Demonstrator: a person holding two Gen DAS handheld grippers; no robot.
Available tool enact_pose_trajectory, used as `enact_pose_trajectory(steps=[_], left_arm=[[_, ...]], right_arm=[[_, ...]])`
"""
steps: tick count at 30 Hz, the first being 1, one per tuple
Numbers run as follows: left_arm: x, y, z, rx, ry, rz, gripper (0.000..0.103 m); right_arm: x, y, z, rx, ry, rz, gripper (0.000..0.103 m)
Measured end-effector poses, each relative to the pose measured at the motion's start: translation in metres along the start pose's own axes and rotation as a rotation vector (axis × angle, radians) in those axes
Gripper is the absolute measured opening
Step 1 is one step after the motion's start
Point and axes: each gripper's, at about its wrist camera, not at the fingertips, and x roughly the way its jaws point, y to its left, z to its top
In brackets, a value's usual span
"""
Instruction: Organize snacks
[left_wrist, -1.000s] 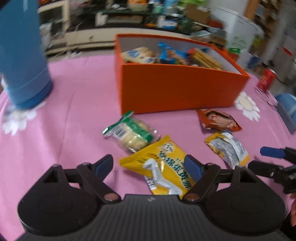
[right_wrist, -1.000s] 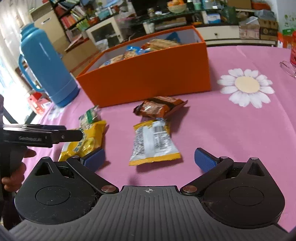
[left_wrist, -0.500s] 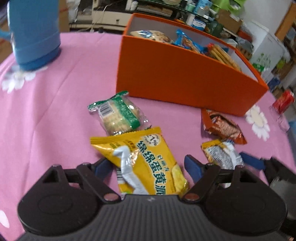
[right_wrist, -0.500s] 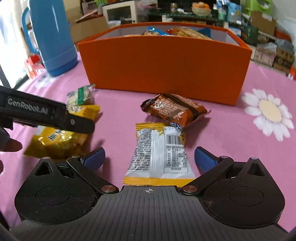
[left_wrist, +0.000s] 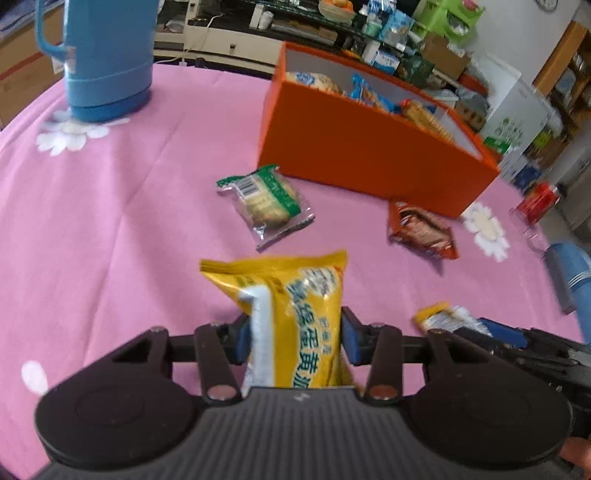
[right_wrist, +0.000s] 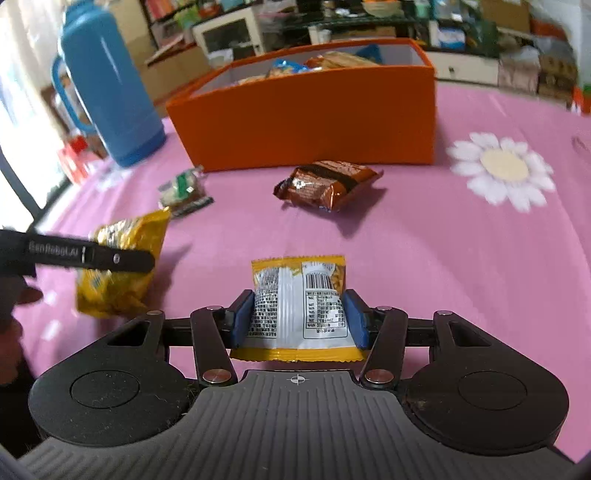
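Several snack packets fill the orange box (left_wrist: 369, 155); left tongs (left_wrist: 295, 338) pinch a yellow bag (left_wrist: 295, 295), right tongs (right_wrist: 299, 319) a silver packet (right_wrist: 299, 299)

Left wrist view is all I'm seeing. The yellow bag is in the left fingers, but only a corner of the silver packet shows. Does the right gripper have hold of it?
Observer: Yes. The right gripper has just been closing, and its fingers now press on both sides of the silver packet.
Operator: Which face is up?
Observer: The printed back, with the barcode toward its far end.
Operator: How deep does it sit in the fingers?
Observer: The pads are on its near half. The near yellow edge lies behind them, and the far end juts out ahead.
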Motion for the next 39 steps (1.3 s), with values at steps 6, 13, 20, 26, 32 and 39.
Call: enact_pose_trajectory(steps=[6,13,20,26,32,39], left_arm=[[-0.006,-0.007,0.032,0.015,-0.053,-0.046,0.041],[0.017,-0.003,0.009,0.059,-0.028,0.092,0.080],[0.030,-0.023,0.000,0.162,-0.028,0.166,0.094],[0.039,-0.017,-0.005,0.132,0.010,0.181,0.091],[0.000,0.008,-0.010,0.002,-0.045,0.167,0.093],[-0.026,0.023,-0.031,-0.096,-0.023,0.143,0.093]], right_arm=[[-0.024,0.004,0.041,0.001,-0.103,0.062,0.017],[0.006,-0.013,0.023,0.020,0.008,-0.009,0.043],[-0.005,-0.004,-0.003,-0.013,0.013,-0.009,0.078],[0.014,0.023,-0.008,-0.140,0.071,-0.047,0.073],[0.000,0.013,0.000,-0.088,0.015,-0.019,0.078],[0.029,0.032,0.060,-0.104,-0.077,0.101,0.083]])
